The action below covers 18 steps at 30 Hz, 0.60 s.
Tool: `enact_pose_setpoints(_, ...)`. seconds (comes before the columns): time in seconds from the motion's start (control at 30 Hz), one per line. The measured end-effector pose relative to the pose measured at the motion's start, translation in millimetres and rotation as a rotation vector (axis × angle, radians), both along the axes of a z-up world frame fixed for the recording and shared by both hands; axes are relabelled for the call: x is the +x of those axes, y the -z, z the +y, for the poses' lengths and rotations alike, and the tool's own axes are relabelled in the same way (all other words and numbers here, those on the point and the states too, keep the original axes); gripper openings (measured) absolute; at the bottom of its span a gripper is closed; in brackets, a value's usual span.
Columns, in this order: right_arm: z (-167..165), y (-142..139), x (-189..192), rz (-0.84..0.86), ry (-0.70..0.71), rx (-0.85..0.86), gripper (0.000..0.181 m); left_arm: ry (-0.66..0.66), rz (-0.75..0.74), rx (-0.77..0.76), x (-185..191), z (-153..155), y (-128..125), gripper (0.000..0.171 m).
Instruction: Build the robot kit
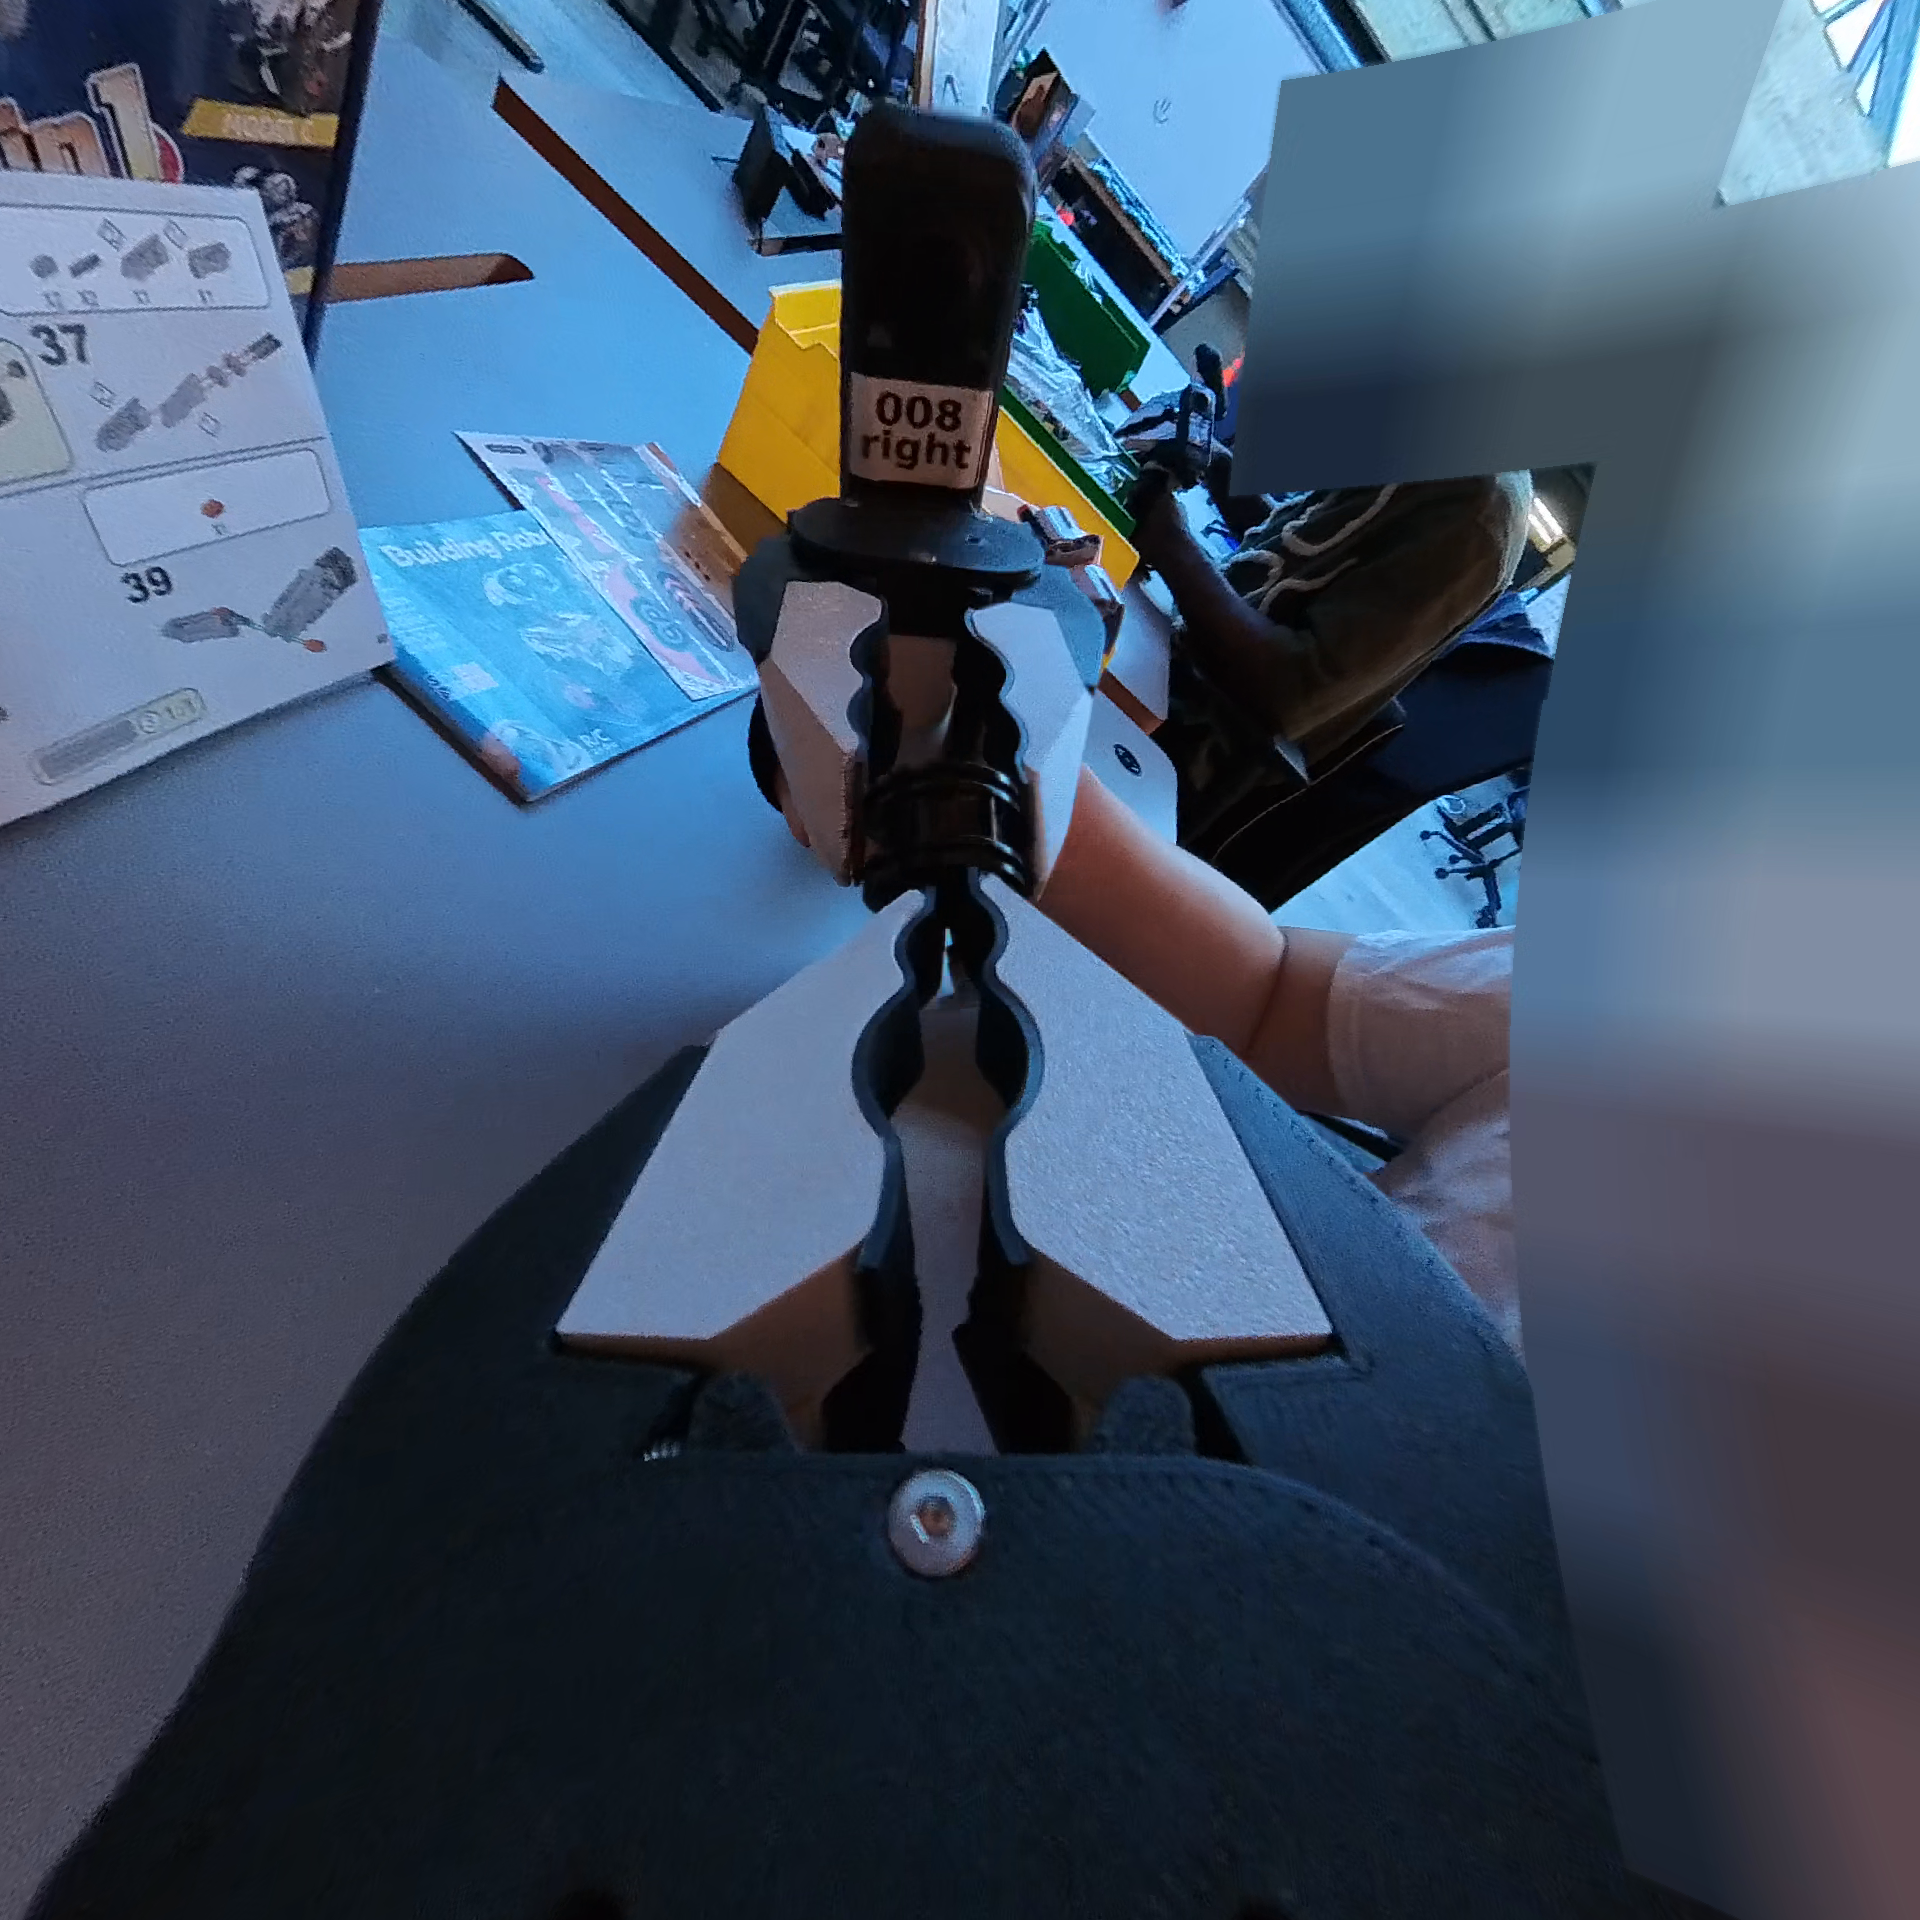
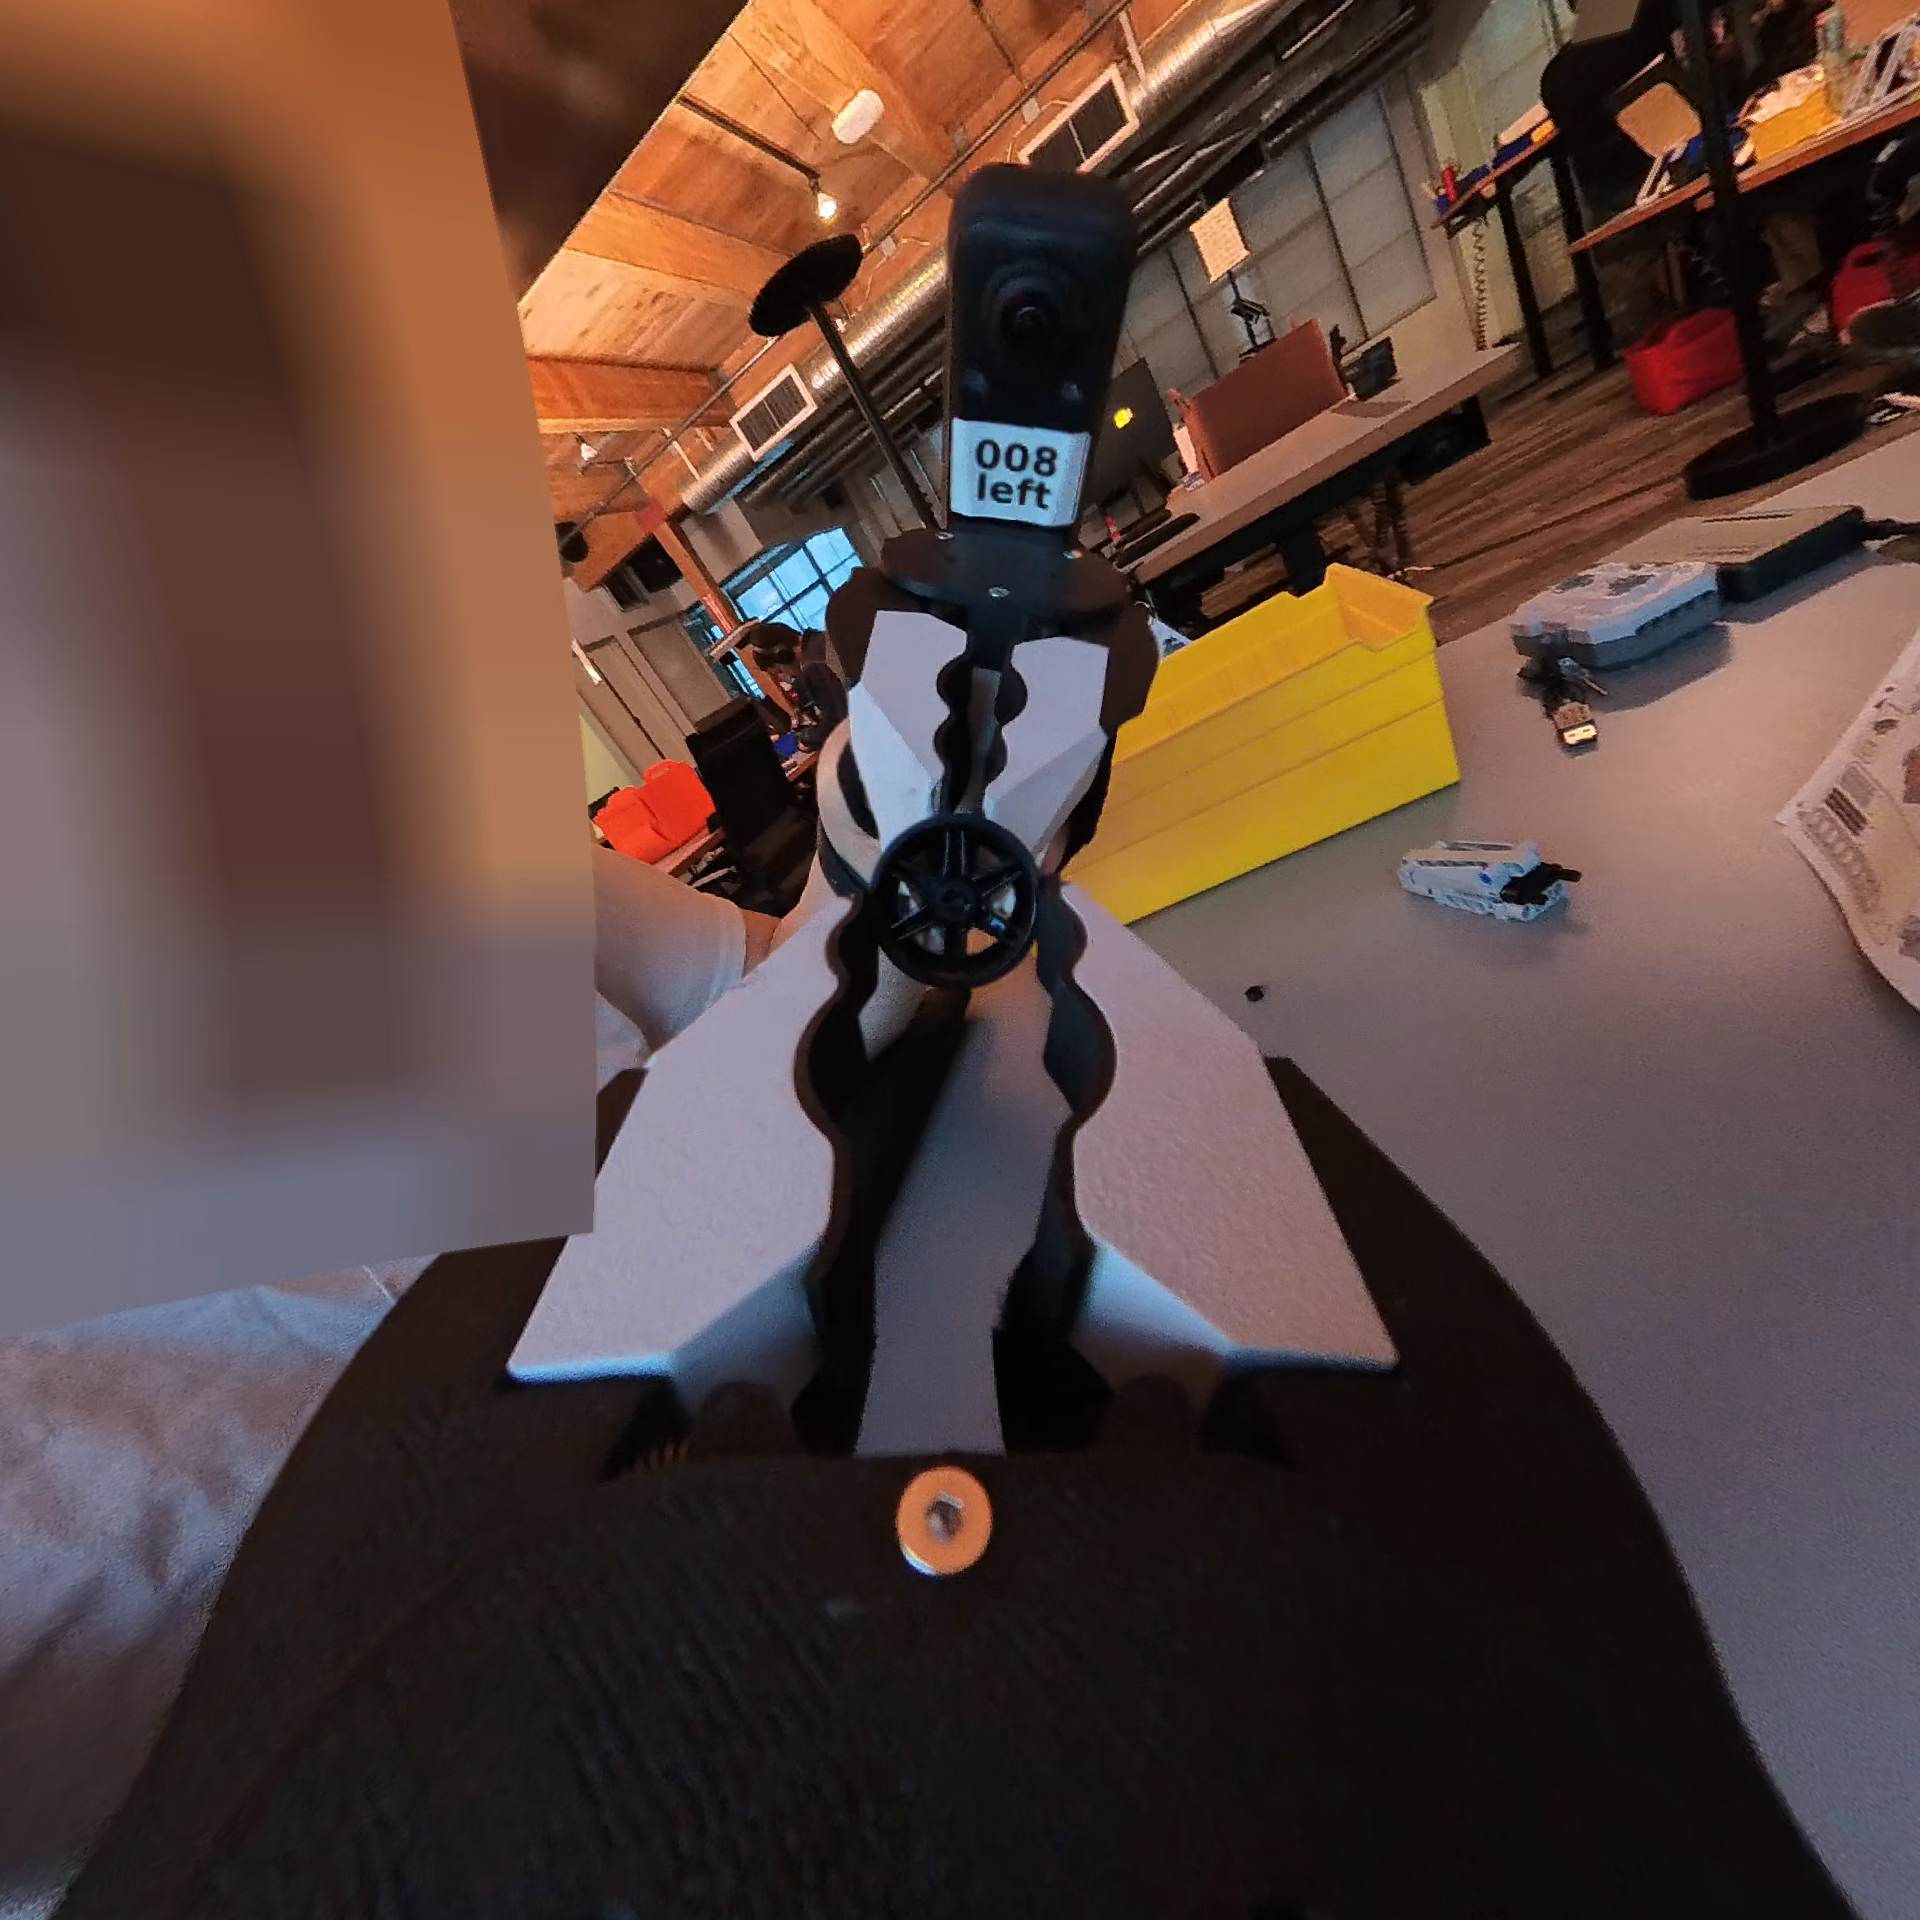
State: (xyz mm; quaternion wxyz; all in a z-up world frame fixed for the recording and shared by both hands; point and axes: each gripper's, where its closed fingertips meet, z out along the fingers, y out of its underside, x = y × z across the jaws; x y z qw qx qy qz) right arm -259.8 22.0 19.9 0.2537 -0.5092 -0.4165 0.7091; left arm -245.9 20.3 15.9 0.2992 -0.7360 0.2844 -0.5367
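My right gripper (image 2: 951, 920) is shut on a black spoked wheel rim (image 2: 954, 904), held up above the grey table (image 2: 1558, 1143). My left gripper (image 1: 948, 912) faces it tip to tip, with its jaws almost together on a thin black axle (image 1: 948, 961) that points at the rim's hub. In the left wrist view the rim (image 1: 940, 821) shows edge-on between the right gripper's white fingers (image 1: 810, 717). In the right wrist view the left gripper (image 2: 971, 805) sits just behind the rim. A bare forearm (image 1: 1164, 904) holds the right gripper.
A yellow bin (image 2: 1299, 748) stands on the table behind the grippers. A grey-white block assembly (image 2: 1475, 883), a tiny black part (image 2: 1254, 992), a grey hub (image 2: 1610, 613) and keys (image 2: 1569, 717) lie to the right. Instruction sheets (image 1: 156, 468) and a booklet (image 1: 520, 644) lie left. A person (image 1: 1351, 592) sits beyond. My left and right fingertips are right by each other.
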Motion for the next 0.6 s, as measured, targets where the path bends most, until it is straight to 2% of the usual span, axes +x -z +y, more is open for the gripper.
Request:
enact_pose_setpoints(0.13, -5, 11, -3, -0.060, -0.025, 0.017, 0.029, -0.005, 0.013, 0.024, -2, 2, 0, 0.000)
enact_pose_setpoints(0.2, -27, 26, -17, -0.140, -0.097, 0.101, 0.028, -0.033, -0.032, 0.044, -4, 8, -8, 0.000)
enact_pose_setpoints(0.27, -48, 40, -40, -0.209, -0.151, 0.132, 0.026, 0.046, -0.015, -0.008, 2, -2, -2, 0.000)
enact_pose_setpoints(0.3, -54, 50, -45, -0.247, -0.171, 0.136, 0.026, 0.020, 0.005, 0.002, 1, 2, 1, 0.000)
enact_pose_setpoints(0.37, -45, 60, -44, -0.268, -0.142, 0.107, 0.027, -0.020, 0.074, 0.019, -7, 8, 12, 0.000)
enact_pose_setpoints(0.47, -15, 62, -27, -0.265, -0.046, 0.097, 0.027, -0.051, 0.054, -0.006, -20, 15, 12, 0.000)
enact_pose_setpoints(0.53, 5, 81, -14, -0.370, 0.038, 0.198, 0.028, -0.061, 0.053, -0.028, -29, 20, 16, 0.000)
enact_pose_setpoints(0.6, 10, 100, -1, -0.450, 0.041, 0.317, 0.028, -0.024, 0.092, -0.085, -34, 18, 30, 0.001)
